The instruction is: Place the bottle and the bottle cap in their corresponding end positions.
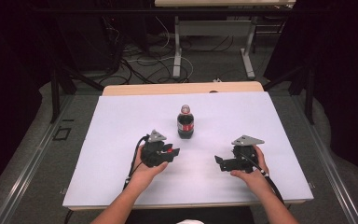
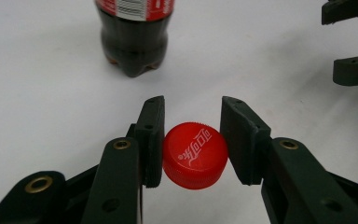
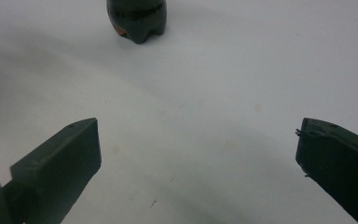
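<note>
Your forearms entered nearest the lens in the high view, the left gripper (image 1: 168, 152) just short of the cola bottle (image 1: 185, 122) standing uncapped on the white table (image 1: 121, 121), the right gripper (image 1: 223, 162) further right of the bottle. Seen along your left gripper's jaws, they clamped the red cap (image 2: 195, 155), the bottle beyond. Your right gripper's view showed wide, empty jaws, the bottle's base ahead.
</note>
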Demonstrator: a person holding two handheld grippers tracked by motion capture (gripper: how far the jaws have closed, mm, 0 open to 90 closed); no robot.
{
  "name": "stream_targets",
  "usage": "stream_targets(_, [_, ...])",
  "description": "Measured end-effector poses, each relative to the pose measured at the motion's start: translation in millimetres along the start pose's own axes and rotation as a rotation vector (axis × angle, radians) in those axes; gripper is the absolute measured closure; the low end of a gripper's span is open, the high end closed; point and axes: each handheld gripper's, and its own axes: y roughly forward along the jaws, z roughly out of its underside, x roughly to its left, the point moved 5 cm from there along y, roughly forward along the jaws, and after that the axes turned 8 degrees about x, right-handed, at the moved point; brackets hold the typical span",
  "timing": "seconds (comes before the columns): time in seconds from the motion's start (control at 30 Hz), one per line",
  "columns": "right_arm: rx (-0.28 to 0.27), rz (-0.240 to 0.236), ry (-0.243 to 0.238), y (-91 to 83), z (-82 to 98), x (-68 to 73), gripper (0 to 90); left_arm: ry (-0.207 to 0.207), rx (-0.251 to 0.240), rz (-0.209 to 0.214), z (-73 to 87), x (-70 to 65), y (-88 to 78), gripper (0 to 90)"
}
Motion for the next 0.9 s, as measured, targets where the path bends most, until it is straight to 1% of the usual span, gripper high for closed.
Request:
stream_targets(0.03, [-0.001, -0.001, 0.001, -0.2, 0.0, 0.1, 0.0, -0.004, 0.007, 0.007, -0.1, -3.1, 3.4, 61.6])
stream_targets(0.1, [-0.002, 0.000, 0.005, -0.5, 0.1, 0.3, 0.0, 0.001, -0.006, 0.015, -1.3, -8.5, 10.0, 61.6])
stream_targets(0.13, [-0.003, -0.003, 0.006, -0.4, 0.1, 0.4, 0.0, 0.007, 0.007, 0.019, -0.9, -11.0, 12.7, 61.6])
stream_targets(0.17, [-0.003, -0.004, 0.005, -0.3, 0.2, 0.3, 0.0, 0.013, 0.003, 0.021, -1.0, -12.9, 16.0, 61.6])
stream_targets(0.27, [-0.001, -0.003, 0.006, -0.2, 0.7, 0.0, 0.0, 0.026, 0.016, 0.022, 0.8, -16.6, 23.7, 61.5])
stream_targets(0.3, [0.001, -0.005, 0.010, -0.2, 0.9, 0.2, 0.0, 0.017, 0.022, 0.029, 2.0, -18.0, 25.9, 61.6])
stream_targets(0.33, [0.001, -0.005, 0.010, -0.2, 1.1, 0.1, 0.0, 0.007, 0.007, 0.035, 2.5, -19.6, 29.3, 61.6])
stream_targets(0.37, [0.003, -0.001, 0.010, -0.4, 1.3, -0.2, 0.0, 0.016, 0.021, 0.034, 4.2, -19.6, 31.1, 61.5])
stream_targets(0.4, [0.002, -0.001, 0.008, -0.4, 1.4, -0.3, 0.0, 0.011, 0.026, 0.036, 5.7, -20.6, 33.0, 61.5])
stream_targets(0.43, [0.001, 0.000, 0.007, -0.3, 1.5, -0.5, 0.0, 0.020, 0.025, 0.038, 7.1, -20.9, 35.3, 61.5])
stream_targets(0.47, [0.000, -0.001, 0.007, -0.2, 1.5, -0.6, 0.0, 0.017, 0.035, 0.039, 8.7, -21.6, 36.6, 61.5])
stream_targets(0.5, [0.002, 0.000, 0.006, -0.3, 1.7, -0.7, 0.0, 0.027, 0.032, 0.034, 9.5, -21.2, 38.9, 61.5])
stream_targets(0.53, [-0.001, -0.001, 0.002, 0.3, 1.7, -1.1, 0.0, 0.013, 0.028, 0.043, 10.9, -23.1, 41.7, 61.5])
stream_targets(0.57, [0.000, -0.002, 0.002, 0.6, 1.8, -1.2, 0.0, 0.012, 0.040, 0.040, 12.3, -24.0, 42.8, 61.5])
stream_targets(0.6, [0.002, -0.002, 0.002, 0.8, 1.9, -1.2, 0.0, 0.031, 0.036, 0.034, 12.6, -23.6, 44.3, 61.5])
stream_targets(0.63, [0.003, -0.001, 0.000, 1.0, 2.1, -1.3, 0.0, 0.027, 0.036, 0.042, 13.6, -25.4, 46.2, 61.5])
stream_targets(0.67, [0.002, -0.002, 0.006, 1.4, 2.0, -0.6, 0.0, 0.034, 0.030, 0.038, 14.0, -26.1, 47.8, 61.5])
stream_targets(0.7, [0.003, -0.004, 0.009, 1.6, 2.2, 0.1, 0.0, 0.043, 0.046, 0.032, 15.0, -26.7, 48.5, 61.5])
stream_targets(0.73, [0.006, -0.003, 0.005, 1.5, 2.4, -0.1, 0.0, 0.040, 0.047, 0.039, 15.7, -28.2, 50.4, 61.5])
stream_targets(0.8, [0.005, -0.004, 0.003, 1.4, 2.4, 0.2, 0.0, 0.054, 0.055, 0.030, 16.6, -28.7, 52.1, 61.4])
stream_targets(0.87, [0.006, -0.004, 0.003, 1.4, 2.4, 0.4, 0.0, 0.048, 0.055, 0.035, 17.2, -30.4, 54.1, 61.4])
stream_targets(0.9, [0.005, -0.004, 0.006, 1.4, 2.3, 0.6, 0.0, 0.057, 0.054, 0.028, 17.3, -29.7, 54.6, 61.4])
